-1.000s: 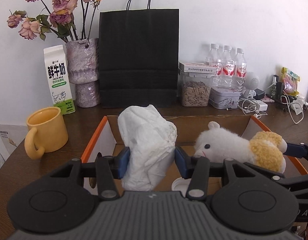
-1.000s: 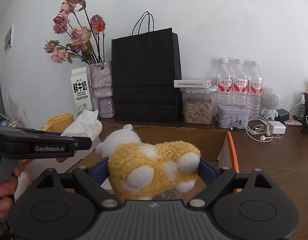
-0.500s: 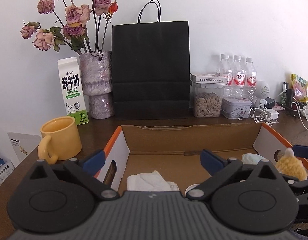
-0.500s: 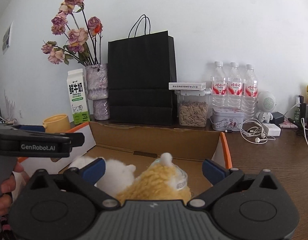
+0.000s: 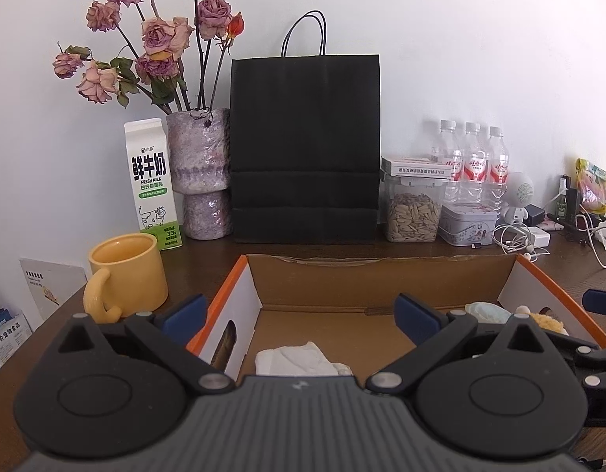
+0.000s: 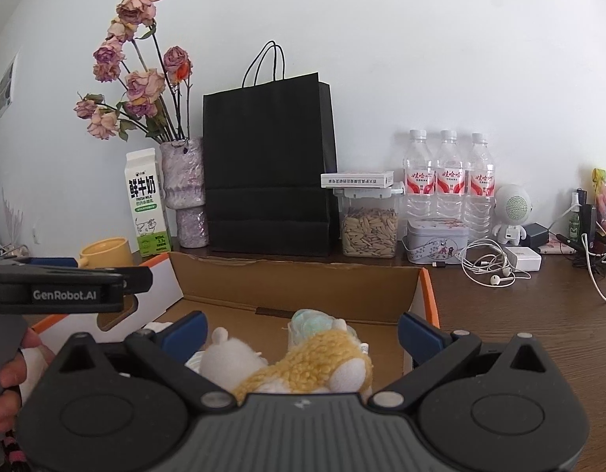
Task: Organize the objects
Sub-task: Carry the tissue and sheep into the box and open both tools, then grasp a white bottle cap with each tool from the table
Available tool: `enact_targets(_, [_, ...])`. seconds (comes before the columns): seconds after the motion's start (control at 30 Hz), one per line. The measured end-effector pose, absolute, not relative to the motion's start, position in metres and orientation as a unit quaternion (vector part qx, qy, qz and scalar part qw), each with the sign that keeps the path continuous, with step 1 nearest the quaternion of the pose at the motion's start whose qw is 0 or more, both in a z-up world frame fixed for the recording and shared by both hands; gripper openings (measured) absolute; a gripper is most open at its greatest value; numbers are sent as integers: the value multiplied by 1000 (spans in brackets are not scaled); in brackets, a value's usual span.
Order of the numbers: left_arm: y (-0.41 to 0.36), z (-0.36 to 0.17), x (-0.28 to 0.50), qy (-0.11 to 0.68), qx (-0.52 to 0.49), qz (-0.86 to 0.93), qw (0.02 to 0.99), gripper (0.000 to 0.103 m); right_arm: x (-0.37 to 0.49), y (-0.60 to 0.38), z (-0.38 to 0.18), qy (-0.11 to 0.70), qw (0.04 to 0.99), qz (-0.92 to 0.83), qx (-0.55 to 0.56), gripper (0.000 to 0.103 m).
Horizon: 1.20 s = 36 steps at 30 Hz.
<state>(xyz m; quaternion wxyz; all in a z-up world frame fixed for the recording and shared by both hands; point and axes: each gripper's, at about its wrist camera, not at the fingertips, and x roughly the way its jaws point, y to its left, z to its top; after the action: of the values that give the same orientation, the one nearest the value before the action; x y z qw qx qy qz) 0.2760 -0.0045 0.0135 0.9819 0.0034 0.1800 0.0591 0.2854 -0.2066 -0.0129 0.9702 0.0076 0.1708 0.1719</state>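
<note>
My left gripper body hides most of the cloth (image 5: 299, 358) between its fingers. The plush (image 6: 303, 365) between my right fingers is half covered too; the bundle (image 6: 313, 320) beyond it I can't identify.

Along the white wall I see a black paper bag (image 5: 305, 149) standing upright, with a mottled purple vase (image 5: 200, 173) of dried roses (image 5: 153, 47) just beside it on its left and a milk carton (image 5: 151, 185) next to that. A yellow mug (image 5: 126, 275) sits nearer me on the dark wooden table (image 6: 519, 322). Right of the bag I make out a clear jar of seeds (image 5: 413, 212), a small tin (image 5: 466, 224), three water bottles (image 6: 448, 173), a round white speaker (image 6: 513, 208) and tangled white earphones (image 6: 488, 267).
</note>
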Motion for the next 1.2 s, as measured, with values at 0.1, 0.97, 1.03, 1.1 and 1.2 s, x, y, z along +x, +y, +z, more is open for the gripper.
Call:
enact_targets(0.1, [-3,17,272,175,-2,58,983,103,283,-210,-10,166,972,166,10,103])
enact_targets(0.97, [35,45,180,204,-1,64,977,103,195,-249,13,217,964,150,-33,103])
enact_targets(1.03, [42,39,171,215,-3,67,974,103,185,-255,7,227,962,145,-39,103])
enact_targets(1.1, [49,33,162,226,-6,70,972,103,176,-259,0,239,960,141,-43,103])
enact_targets(1.2, [60,23,147,239,-10,74,968,103,163,-266,-12,261,954,138,-50,103])
